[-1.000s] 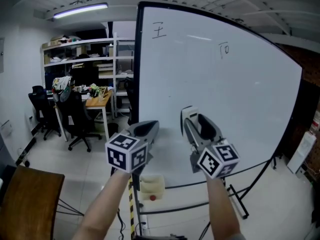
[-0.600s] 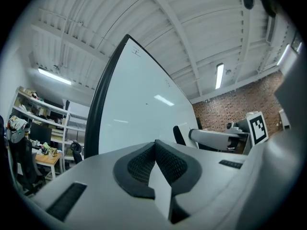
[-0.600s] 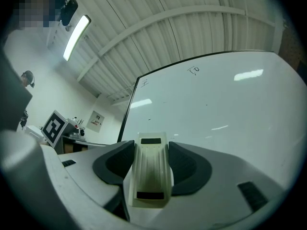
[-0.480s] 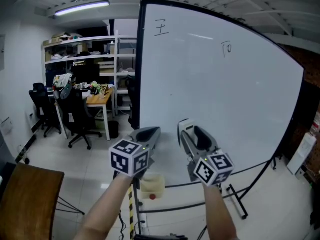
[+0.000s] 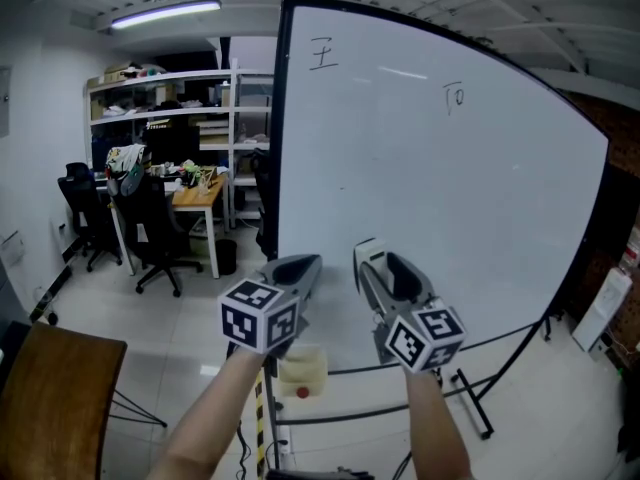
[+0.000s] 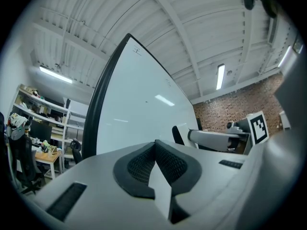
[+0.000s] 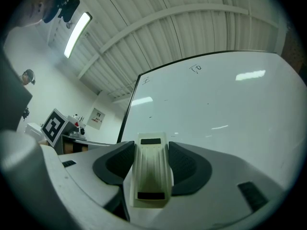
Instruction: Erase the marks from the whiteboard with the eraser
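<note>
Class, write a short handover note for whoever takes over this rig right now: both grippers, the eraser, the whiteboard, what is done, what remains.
The left gripper is shut and empty.
The right gripper is shut on the eraser, held low in front of the whiteboard.
The top-left mark and the upper-right mark are both intact.
Done: eraser in grip.
Left: raise it to each mark and wipe both off.

A pale tiled floor (image 5: 185,333) is seen, on which the black feet of the whiteboard stand (image 5: 478,408), a black office chair (image 5: 145,218), a second chair (image 5: 80,200), a small wooden desk (image 5: 196,201) and white shelving (image 5: 160,118) are set. The desk is covered with small clutter that cannot be made out, and boxes are kept on the shelving.
</note>
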A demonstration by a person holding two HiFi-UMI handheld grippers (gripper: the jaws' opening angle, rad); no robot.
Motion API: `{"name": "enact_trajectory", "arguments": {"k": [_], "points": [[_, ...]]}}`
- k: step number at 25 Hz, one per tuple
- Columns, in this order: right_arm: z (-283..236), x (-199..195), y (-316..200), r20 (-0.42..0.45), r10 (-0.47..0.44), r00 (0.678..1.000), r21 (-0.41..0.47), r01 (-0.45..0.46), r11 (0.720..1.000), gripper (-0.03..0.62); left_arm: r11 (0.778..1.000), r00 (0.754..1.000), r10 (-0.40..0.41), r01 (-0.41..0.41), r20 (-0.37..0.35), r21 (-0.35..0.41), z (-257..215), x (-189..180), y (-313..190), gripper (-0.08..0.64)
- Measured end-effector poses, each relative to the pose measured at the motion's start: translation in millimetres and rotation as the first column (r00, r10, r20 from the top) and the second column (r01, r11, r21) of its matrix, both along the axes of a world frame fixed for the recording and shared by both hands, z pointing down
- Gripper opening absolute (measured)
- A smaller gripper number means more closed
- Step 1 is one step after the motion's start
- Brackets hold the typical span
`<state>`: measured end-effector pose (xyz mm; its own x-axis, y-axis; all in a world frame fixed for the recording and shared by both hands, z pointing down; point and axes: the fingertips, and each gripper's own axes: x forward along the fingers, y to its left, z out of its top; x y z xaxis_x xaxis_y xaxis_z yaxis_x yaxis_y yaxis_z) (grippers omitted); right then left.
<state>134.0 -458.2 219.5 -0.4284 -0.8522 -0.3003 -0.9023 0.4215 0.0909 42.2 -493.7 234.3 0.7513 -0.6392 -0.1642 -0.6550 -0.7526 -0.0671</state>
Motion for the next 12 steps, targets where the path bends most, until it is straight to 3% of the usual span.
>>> {"name": "enact_trajectory", "arguments": {"k": [12], "points": [[1.1,3.1,-0.1,-0.009,0.009,1.000,-0.007,-0.009,1.000,0.224,1.000,1.000,0.007,-0.007,-0.008,-0.007,2.5,3.5,-0.4,0.000]]}}
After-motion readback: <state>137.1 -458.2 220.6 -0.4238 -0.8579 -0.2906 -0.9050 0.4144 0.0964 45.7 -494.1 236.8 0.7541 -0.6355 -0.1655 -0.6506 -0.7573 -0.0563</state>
